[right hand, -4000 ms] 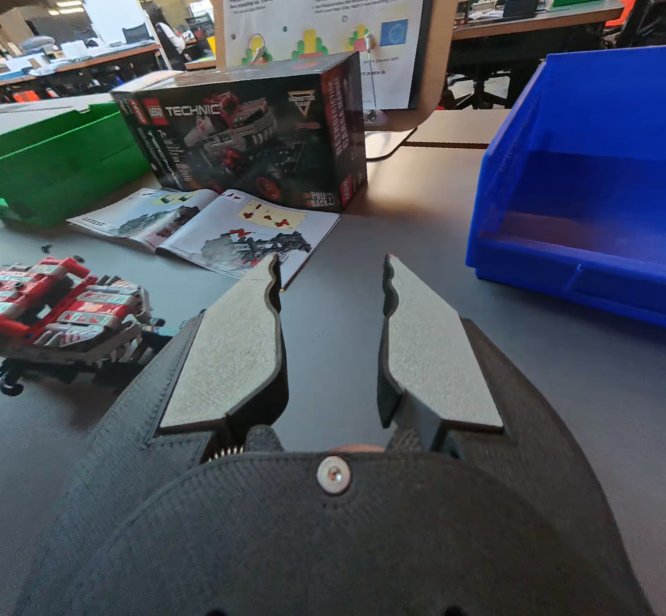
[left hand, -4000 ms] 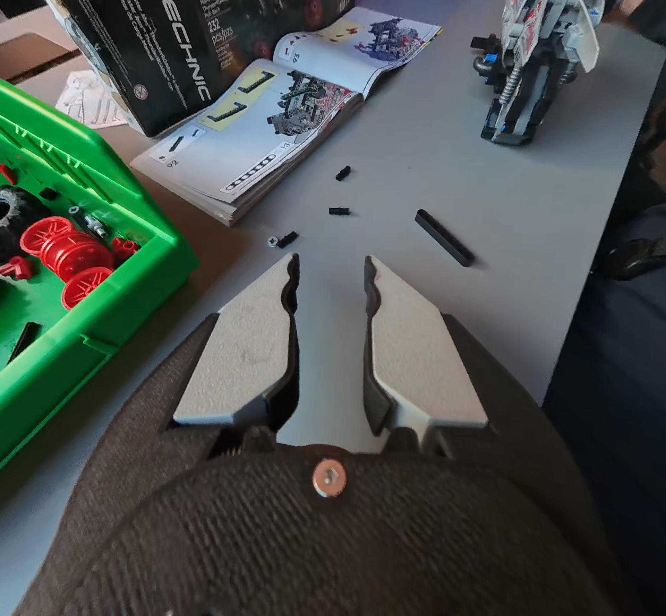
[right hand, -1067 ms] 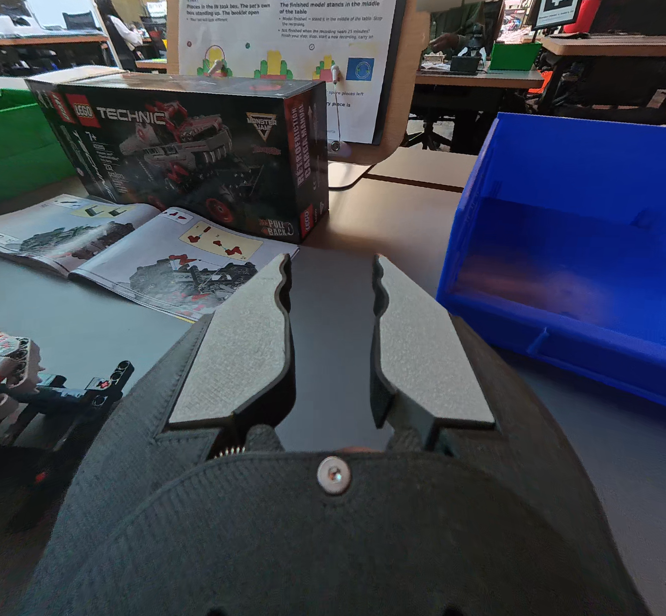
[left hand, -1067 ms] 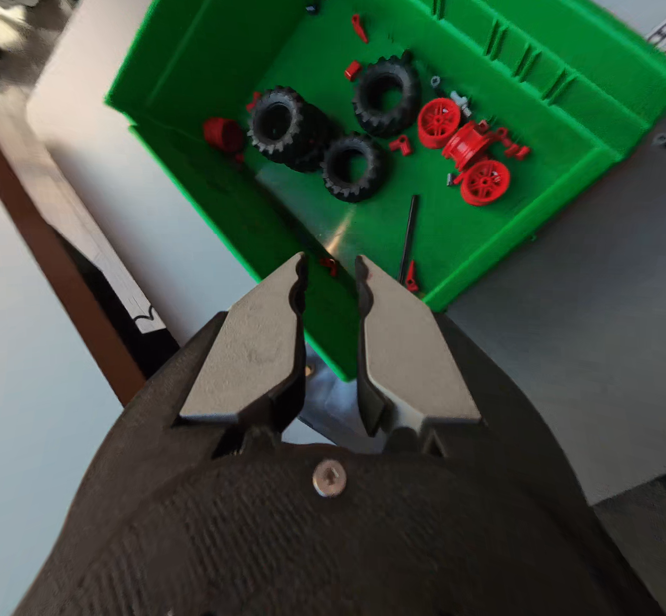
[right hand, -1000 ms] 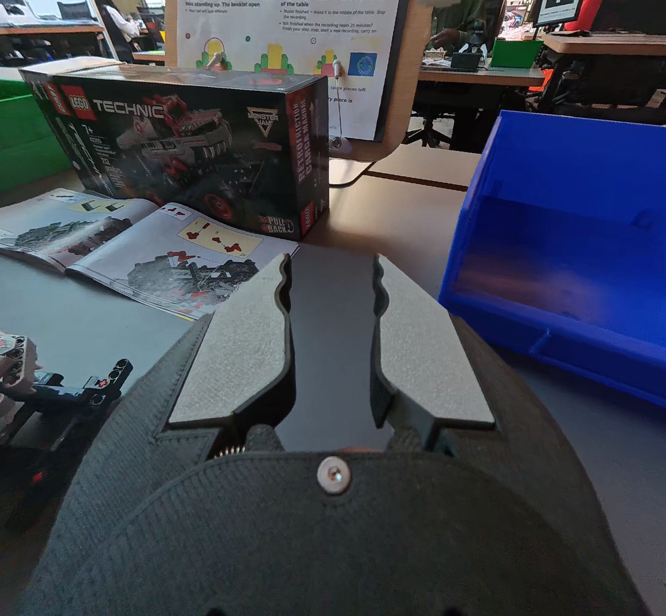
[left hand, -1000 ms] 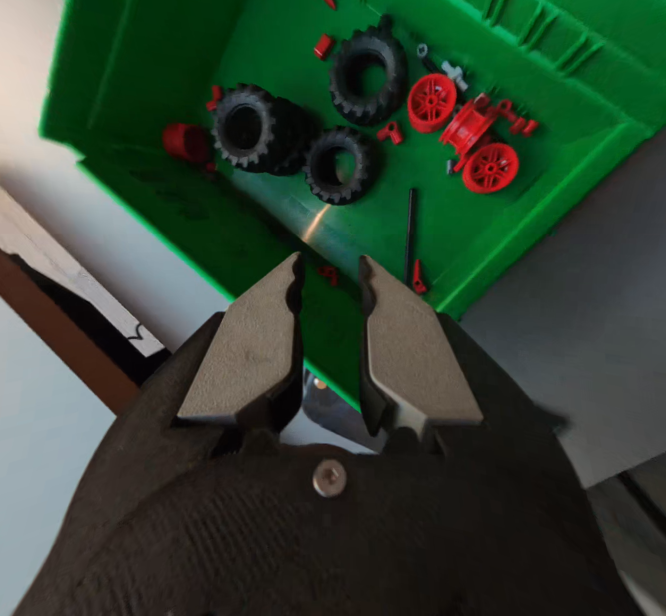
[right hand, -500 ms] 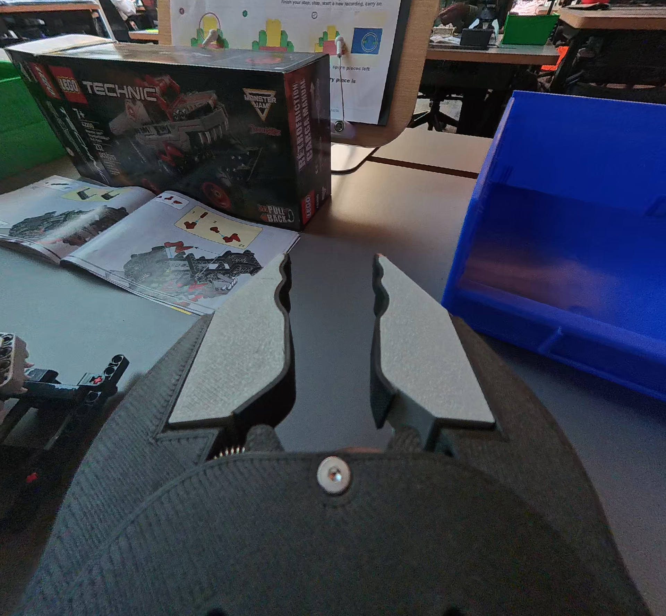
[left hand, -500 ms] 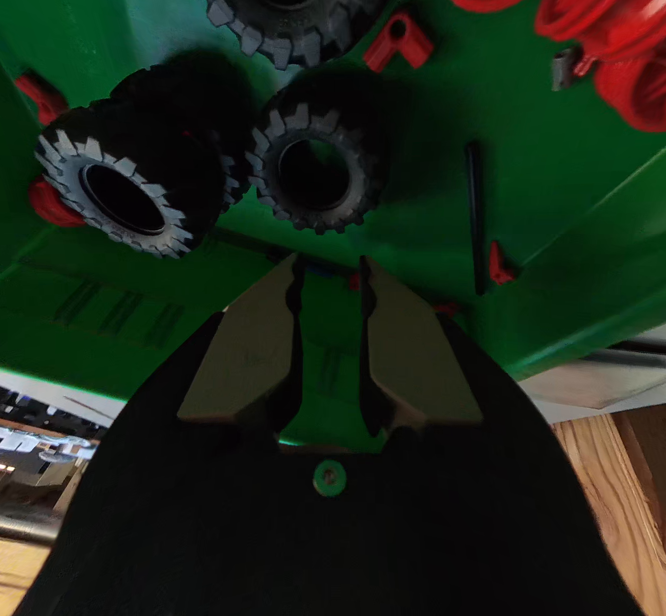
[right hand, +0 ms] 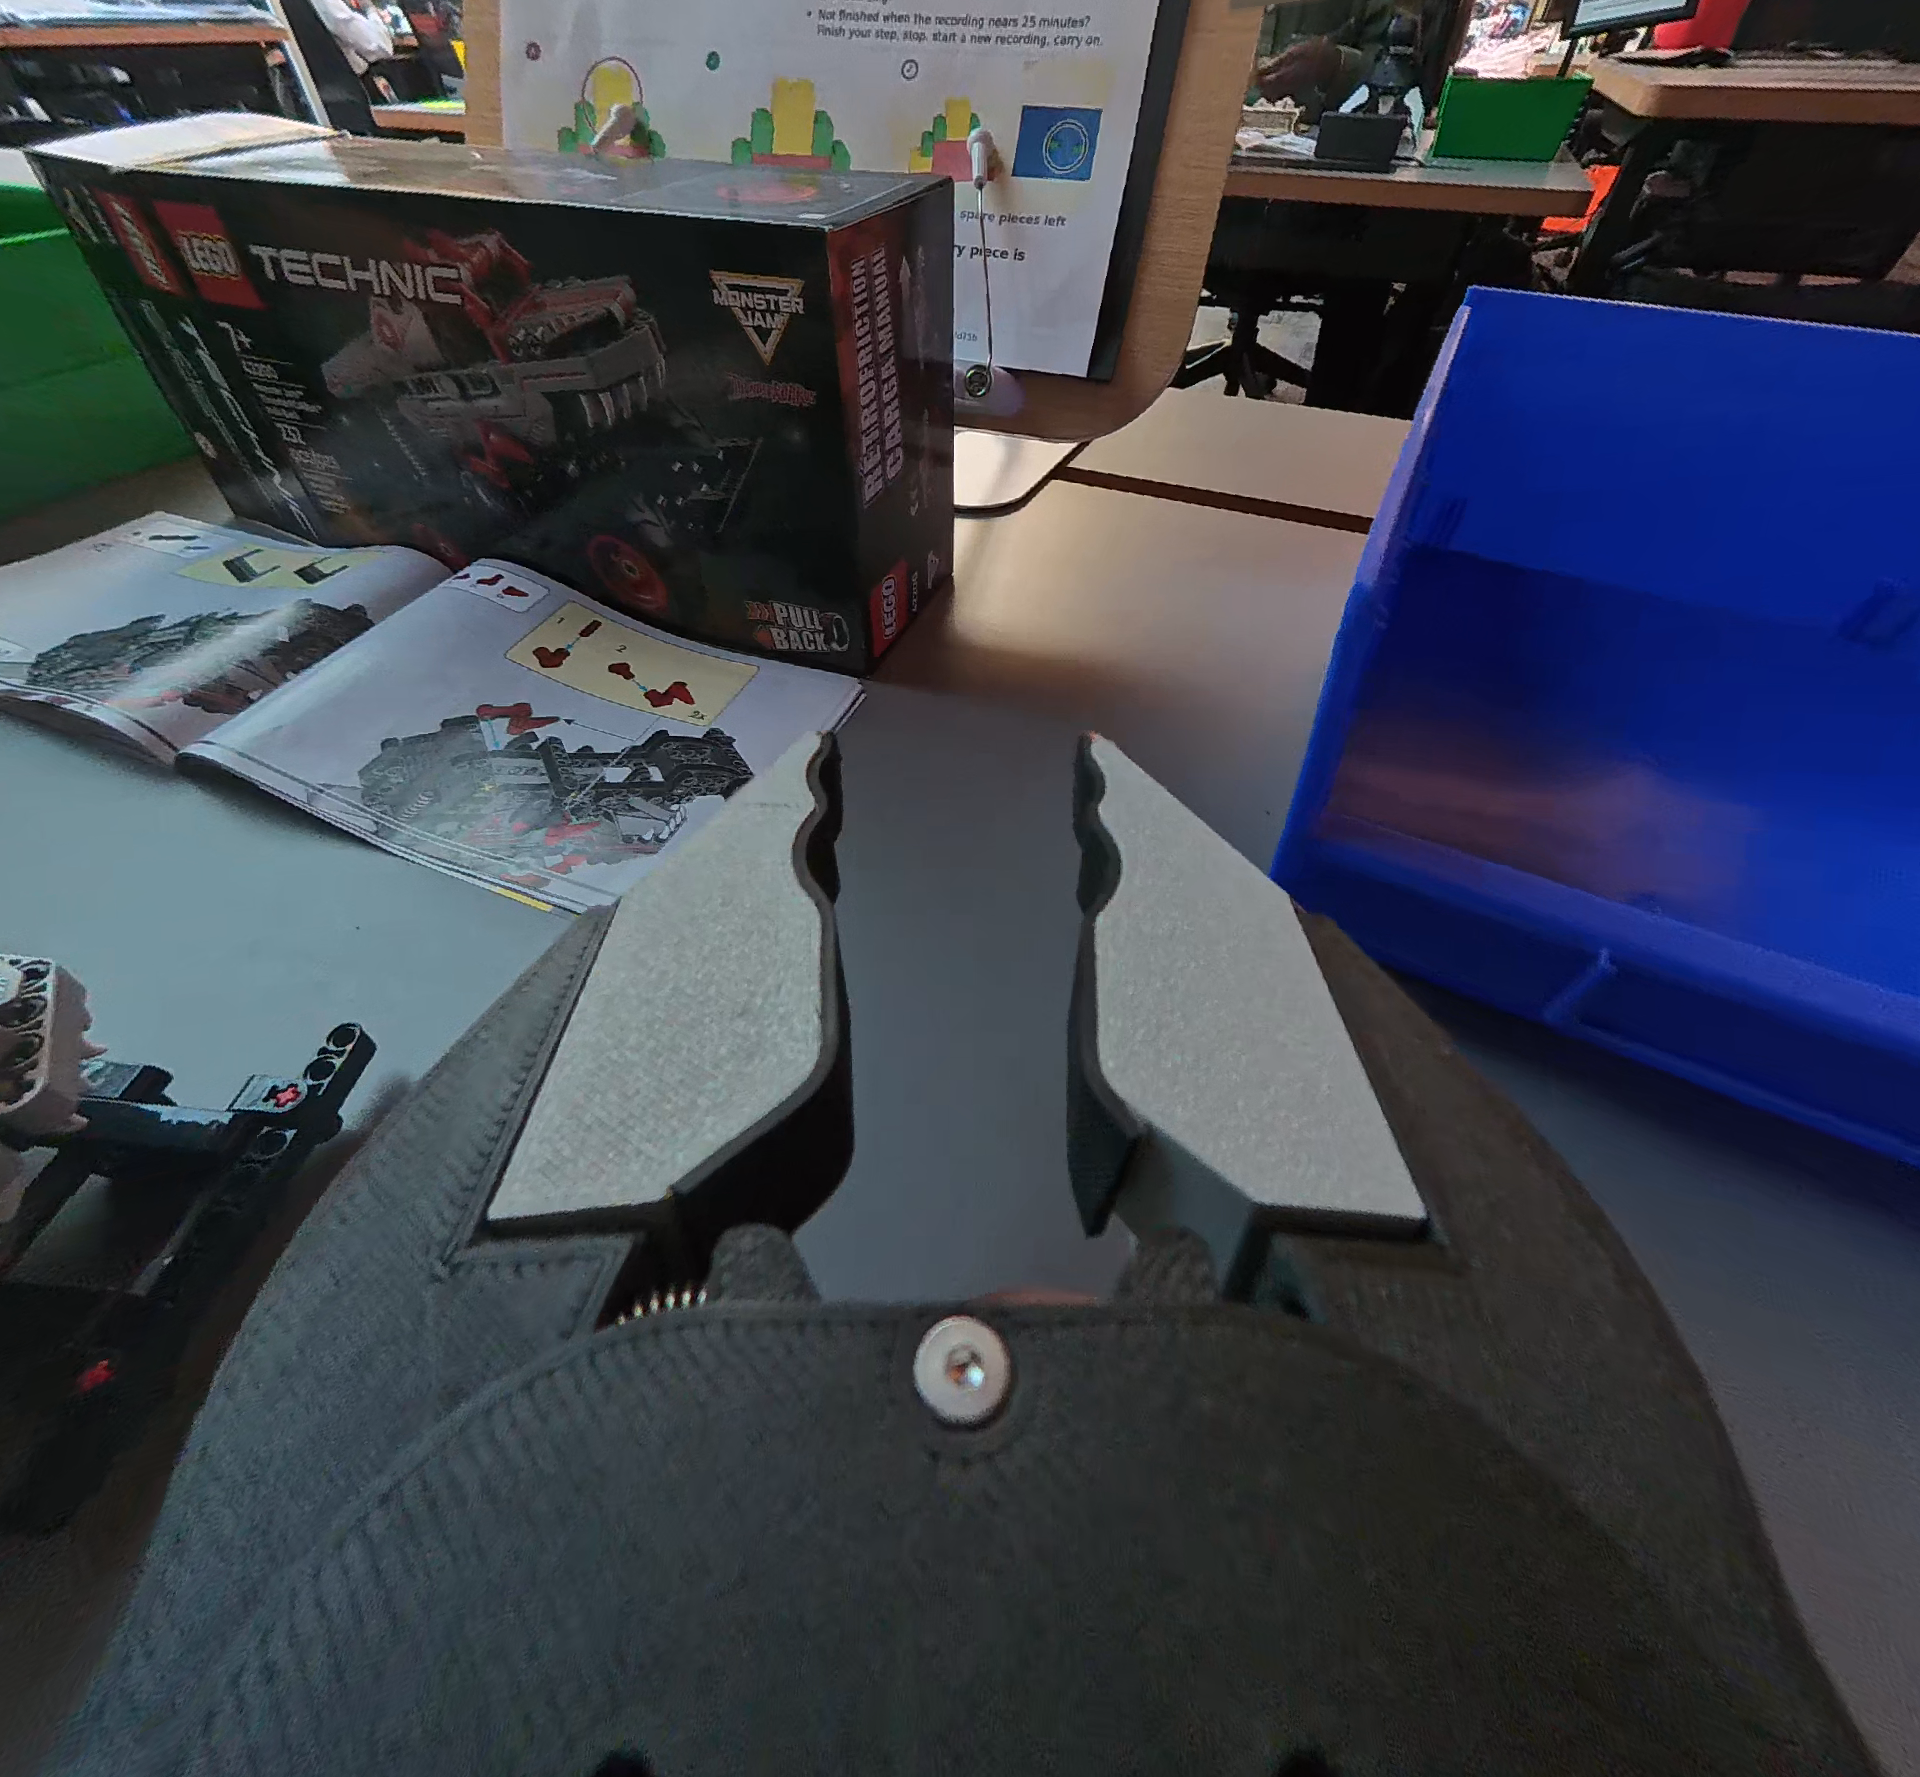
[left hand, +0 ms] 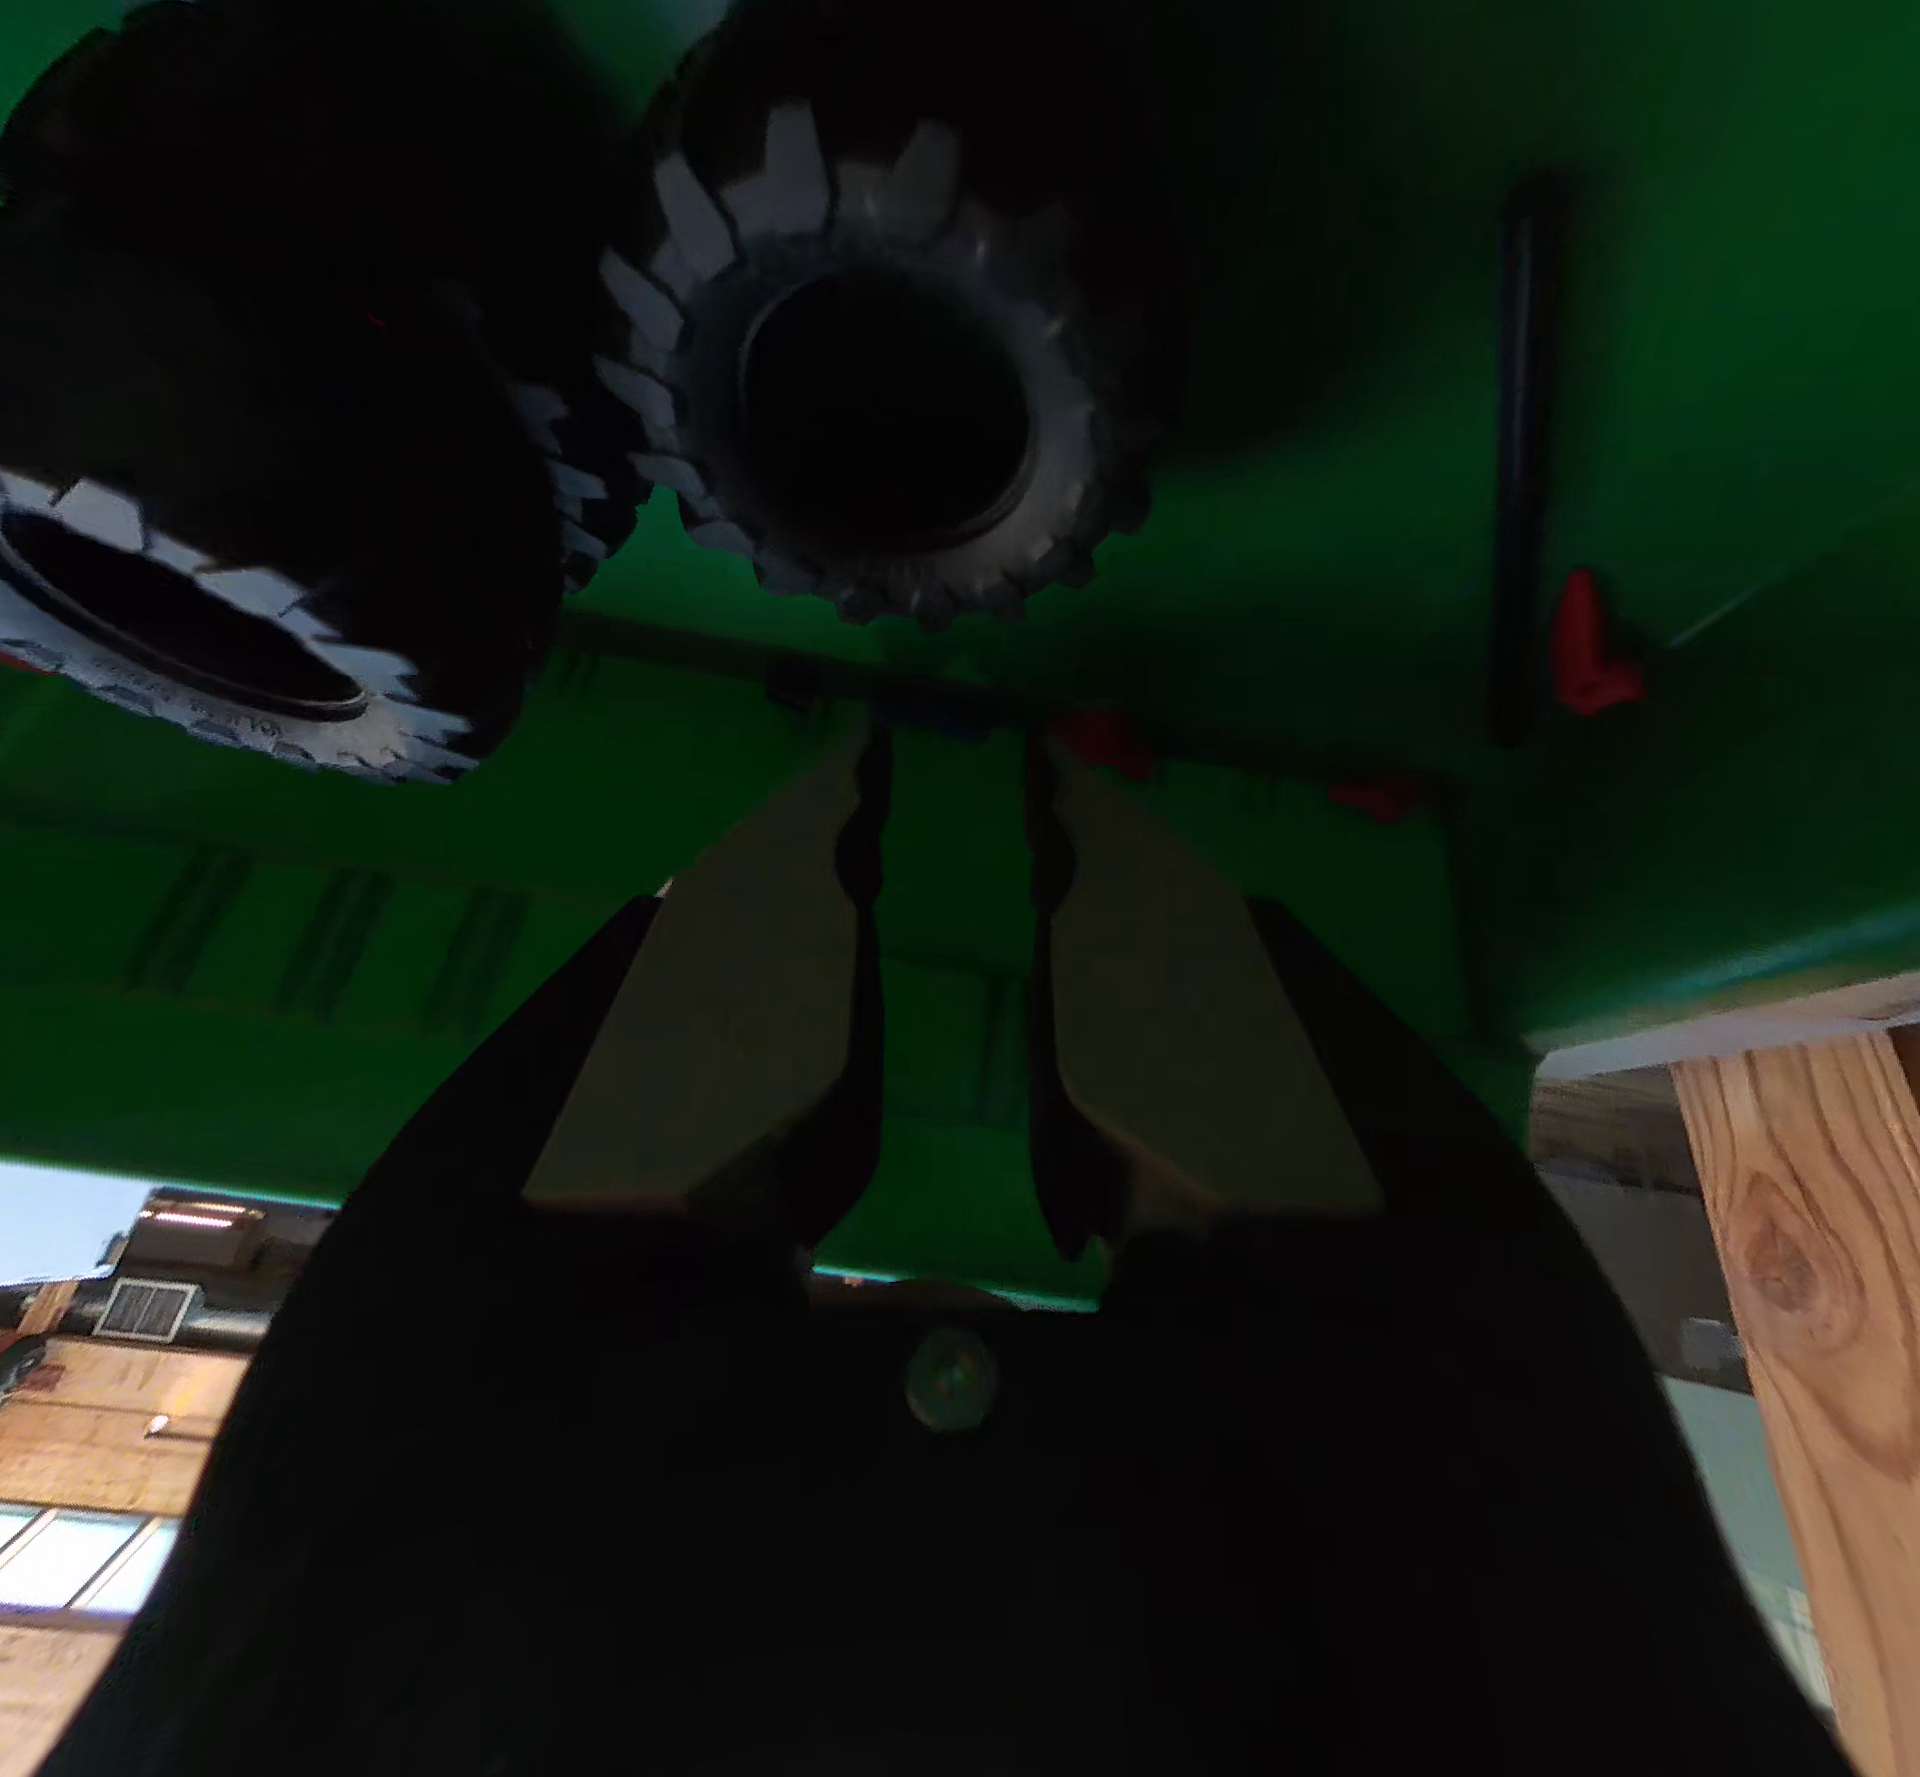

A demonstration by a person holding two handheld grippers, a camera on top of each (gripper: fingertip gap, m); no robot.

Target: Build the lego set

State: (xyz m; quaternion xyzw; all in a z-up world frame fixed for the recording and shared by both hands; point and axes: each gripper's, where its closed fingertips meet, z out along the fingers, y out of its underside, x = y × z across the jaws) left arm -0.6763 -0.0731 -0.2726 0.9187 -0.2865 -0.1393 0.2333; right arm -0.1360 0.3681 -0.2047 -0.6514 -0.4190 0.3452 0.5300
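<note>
Fetching a part: the left tool, jaws narrowly apart and empty, noses into the green bin toward small red pieces — next, a pinch — the right tool, parted and empty, beside the part-built model.

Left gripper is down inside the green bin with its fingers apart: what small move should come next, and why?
Probably ease the left gripper forward onto the small red piece beside its right fingertip, then close. The jaws stand open and empty, the piece lies at the foot of the green bin wall, and the tyre sits farther off.
</note>
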